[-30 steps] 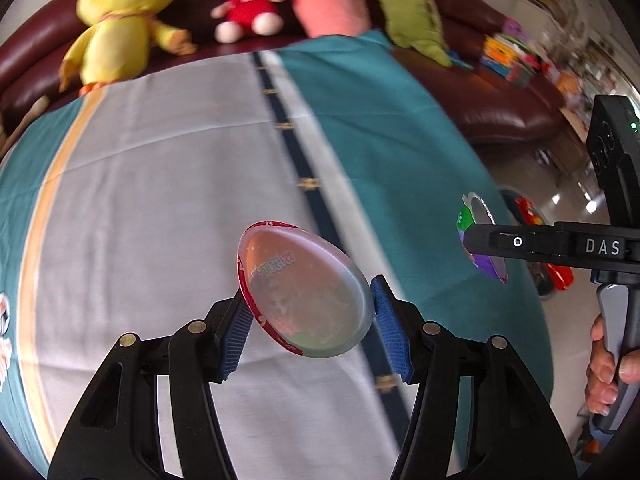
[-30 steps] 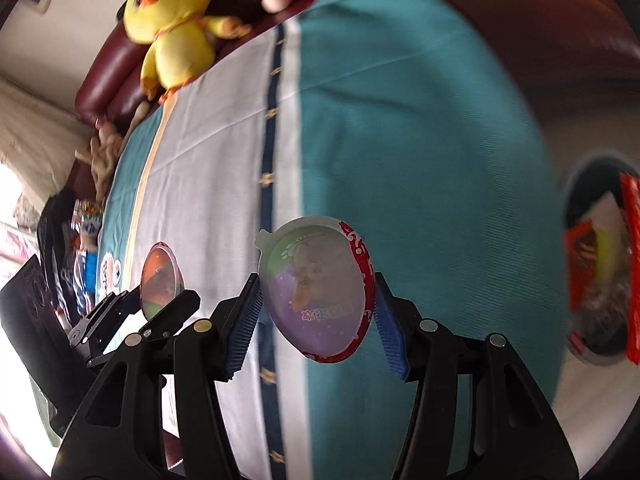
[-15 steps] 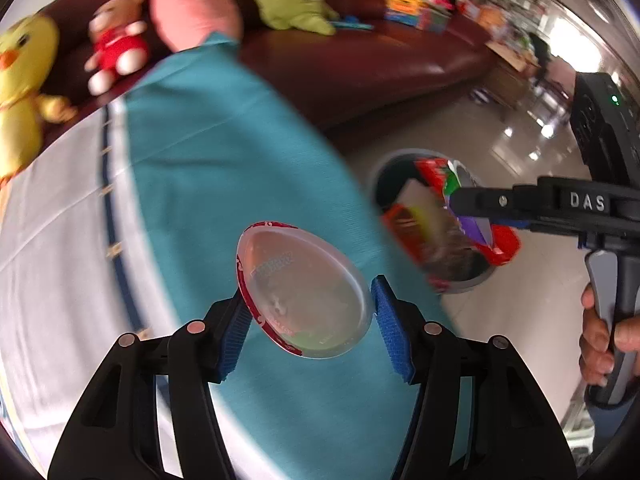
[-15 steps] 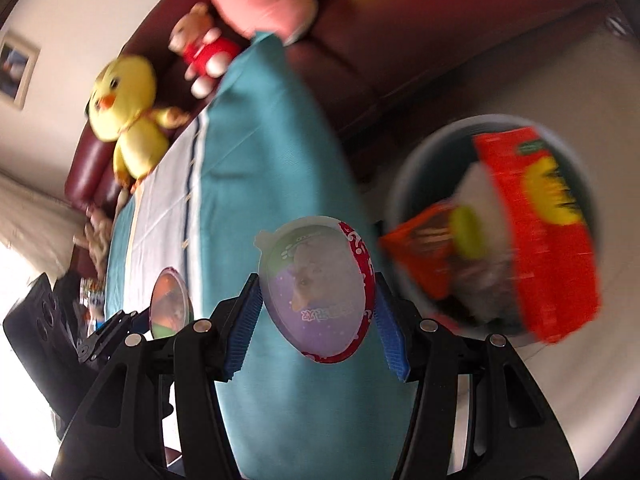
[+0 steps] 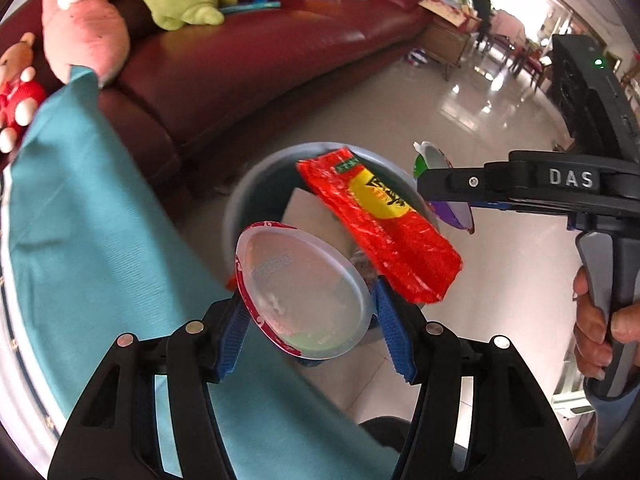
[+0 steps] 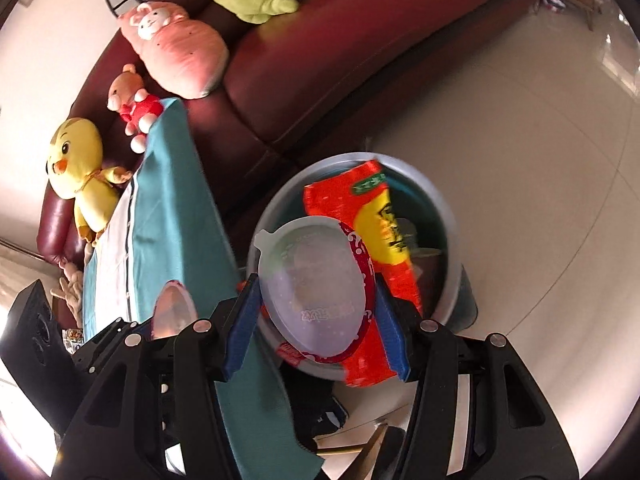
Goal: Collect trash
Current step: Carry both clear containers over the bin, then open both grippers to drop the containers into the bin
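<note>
My left gripper (image 5: 308, 304) is shut on a clear, red-rimmed plastic lid (image 5: 296, 280), held tilted over the near rim of a grey trash bin (image 5: 256, 176). A red and yellow snack wrapper (image 5: 380, 220) sticks out of the bin. My right gripper (image 6: 316, 300) is shut on a second red-rimmed lid (image 6: 316, 280) with a faint green and purple print, directly above the same bin (image 6: 440, 208). In the left wrist view, the right gripper (image 5: 444, 188) hangs by the bin's right rim, with a hand (image 5: 596, 320) on its handle.
A table under a teal and white cloth (image 5: 80, 220) runs along the left of the bin. Behind stands a dark red sofa (image 5: 240, 60) with plush toys (image 6: 76, 168). Glossy tiled floor (image 6: 540, 140) lies to the right of the bin.
Both grippers have swept from over the cloth-covered table to above the trash bin, each still holding its lid. The wrists have rolled, so the table now lies at the left.
</note>
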